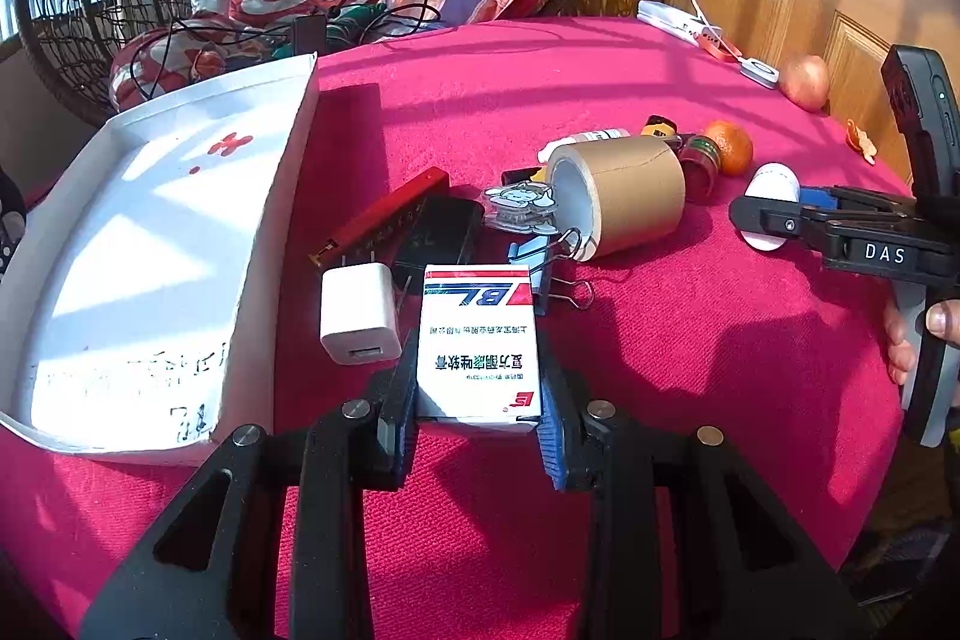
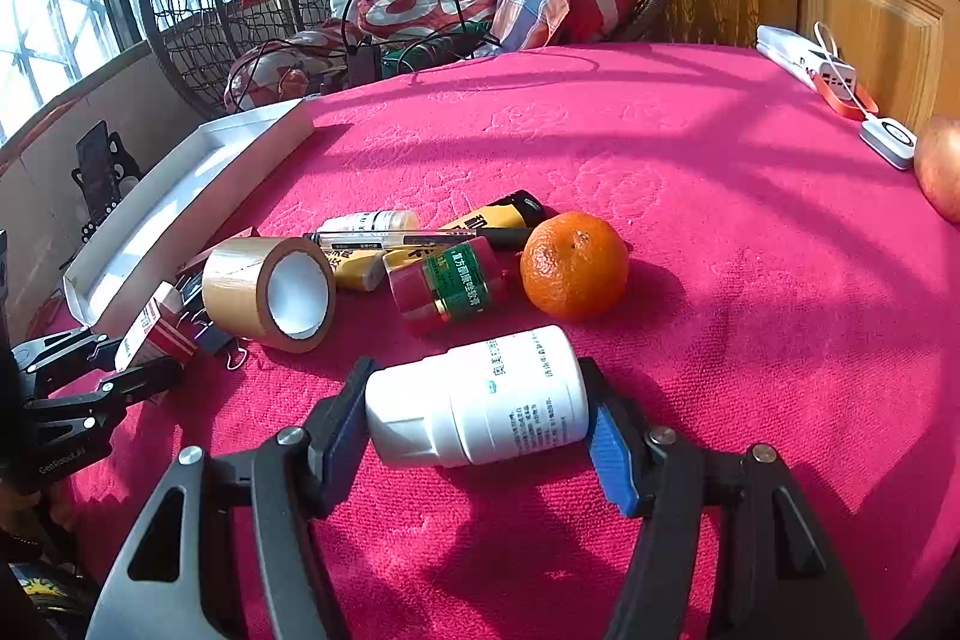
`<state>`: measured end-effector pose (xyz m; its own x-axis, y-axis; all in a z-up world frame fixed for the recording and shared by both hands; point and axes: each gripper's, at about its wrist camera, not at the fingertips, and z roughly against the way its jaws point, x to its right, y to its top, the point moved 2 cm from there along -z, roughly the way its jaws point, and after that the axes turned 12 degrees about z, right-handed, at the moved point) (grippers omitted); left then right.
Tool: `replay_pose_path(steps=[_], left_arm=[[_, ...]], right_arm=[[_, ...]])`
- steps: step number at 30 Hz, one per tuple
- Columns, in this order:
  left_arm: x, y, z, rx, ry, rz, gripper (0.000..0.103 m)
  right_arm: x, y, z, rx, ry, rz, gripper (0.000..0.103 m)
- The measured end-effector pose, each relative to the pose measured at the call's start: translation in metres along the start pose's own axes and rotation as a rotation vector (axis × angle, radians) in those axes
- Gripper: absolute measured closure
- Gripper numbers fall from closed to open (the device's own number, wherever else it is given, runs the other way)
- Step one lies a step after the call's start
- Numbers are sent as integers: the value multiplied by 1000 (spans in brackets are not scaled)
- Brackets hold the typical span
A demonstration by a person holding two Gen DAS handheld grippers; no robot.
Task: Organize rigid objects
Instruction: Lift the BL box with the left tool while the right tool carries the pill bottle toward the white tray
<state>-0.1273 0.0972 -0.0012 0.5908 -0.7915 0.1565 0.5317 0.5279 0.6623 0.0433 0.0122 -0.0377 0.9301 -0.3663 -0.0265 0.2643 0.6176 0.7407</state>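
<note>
A white medicine box [image 1: 477,334] with a red and blue stripe lies on the pink tablecloth, and my left gripper [image 1: 480,400] is shut on its near end, pads pressed on both sides. The right wrist view shows that left gripper [image 2: 138,364] and box [image 2: 150,331] at the far left. A white pill bottle [image 2: 492,394] lies on its side across my right gripper [image 2: 480,424], which is shut on it, one pad on the cap end and one on the base. An open white tray [image 1: 150,250] stands left of the box.
Around the box lie a white charger [image 1: 357,313], a black adapter, a red bar, binder clips [image 1: 540,262] and a brown tape roll [image 1: 624,196]. Past the bottle are a tangerine [image 2: 573,265], a red-green jar [image 2: 450,283] and tubes. An apple [image 2: 942,166] and a power strip line the far right edge.
</note>
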Motion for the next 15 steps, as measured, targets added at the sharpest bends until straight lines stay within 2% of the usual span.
replay_pose_path(steps=[15], left_arm=[[0, -1, -1, 12, 72, -15, 71]], right_arm=[[5, -2, 3, 21, 22, -46, 39]])
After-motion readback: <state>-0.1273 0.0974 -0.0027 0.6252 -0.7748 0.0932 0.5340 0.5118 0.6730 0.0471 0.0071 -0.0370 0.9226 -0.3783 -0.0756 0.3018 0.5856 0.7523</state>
